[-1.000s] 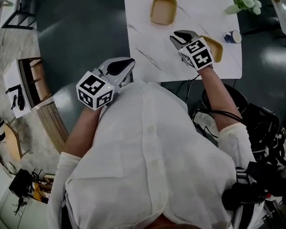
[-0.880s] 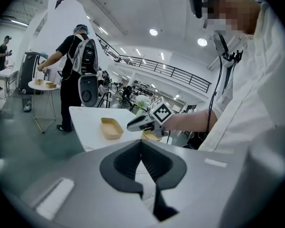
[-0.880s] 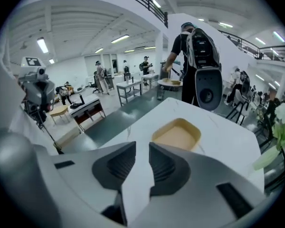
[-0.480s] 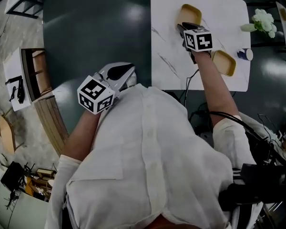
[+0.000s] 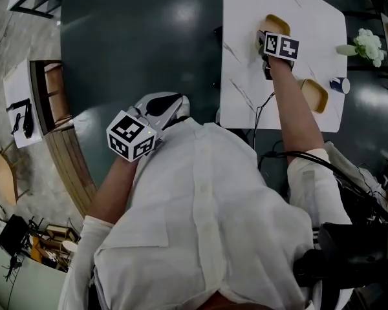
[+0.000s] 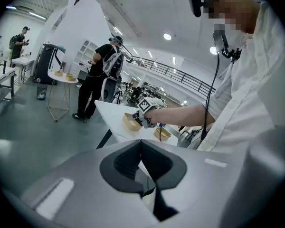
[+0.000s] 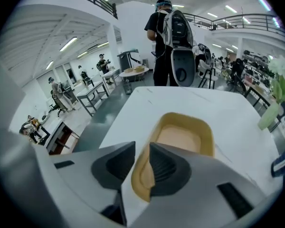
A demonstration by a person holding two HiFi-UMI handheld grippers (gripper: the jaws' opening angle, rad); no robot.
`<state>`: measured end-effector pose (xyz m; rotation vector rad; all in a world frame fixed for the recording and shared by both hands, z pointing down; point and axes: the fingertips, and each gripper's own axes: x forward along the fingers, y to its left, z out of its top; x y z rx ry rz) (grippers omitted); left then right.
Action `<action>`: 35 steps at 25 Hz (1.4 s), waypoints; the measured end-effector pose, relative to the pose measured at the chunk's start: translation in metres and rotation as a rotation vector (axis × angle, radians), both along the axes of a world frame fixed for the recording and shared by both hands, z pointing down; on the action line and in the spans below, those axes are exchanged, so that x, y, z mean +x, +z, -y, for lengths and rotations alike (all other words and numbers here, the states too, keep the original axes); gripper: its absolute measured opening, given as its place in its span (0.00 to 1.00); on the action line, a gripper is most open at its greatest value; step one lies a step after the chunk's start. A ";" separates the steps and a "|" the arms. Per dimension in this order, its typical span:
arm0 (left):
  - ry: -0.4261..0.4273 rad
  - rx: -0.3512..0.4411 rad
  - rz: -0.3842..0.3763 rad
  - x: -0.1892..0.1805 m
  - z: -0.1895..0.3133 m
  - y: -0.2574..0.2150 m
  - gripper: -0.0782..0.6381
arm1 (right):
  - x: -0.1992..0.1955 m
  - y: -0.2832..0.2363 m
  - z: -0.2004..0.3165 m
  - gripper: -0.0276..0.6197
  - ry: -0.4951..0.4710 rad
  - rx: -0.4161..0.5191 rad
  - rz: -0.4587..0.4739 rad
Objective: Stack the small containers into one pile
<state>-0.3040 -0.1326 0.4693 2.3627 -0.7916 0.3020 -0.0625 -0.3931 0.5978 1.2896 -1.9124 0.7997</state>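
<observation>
Nothing is stacked yet. Two small tan containers stand well apart on the white marble table (image 5: 246,76). My right gripper (image 7: 141,148) is down at the far container (image 5: 277,24): its jaws are spread, one inside the container and one outside, with the wall between them, and I think they do not pinch it yet. The second container (image 5: 315,95) waits near the table edge. My left gripper (image 6: 141,144) is pressed together, empty, off the table. Grasping, carrying and nesting remain, I judge.
</observation>
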 end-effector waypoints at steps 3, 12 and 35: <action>-0.009 -0.012 -0.005 -0.009 0.000 0.004 0.12 | 0.003 0.010 0.009 0.17 0.061 -0.023 0.005; -0.013 -0.034 -0.018 -0.023 -0.004 0.015 0.12 | 0.002 0.022 0.009 0.15 0.098 -0.059 -0.068; 0.181 0.014 -0.075 0.031 -0.010 -0.002 0.12 | -0.002 -0.032 -0.093 0.06 -0.259 0.041 -0.114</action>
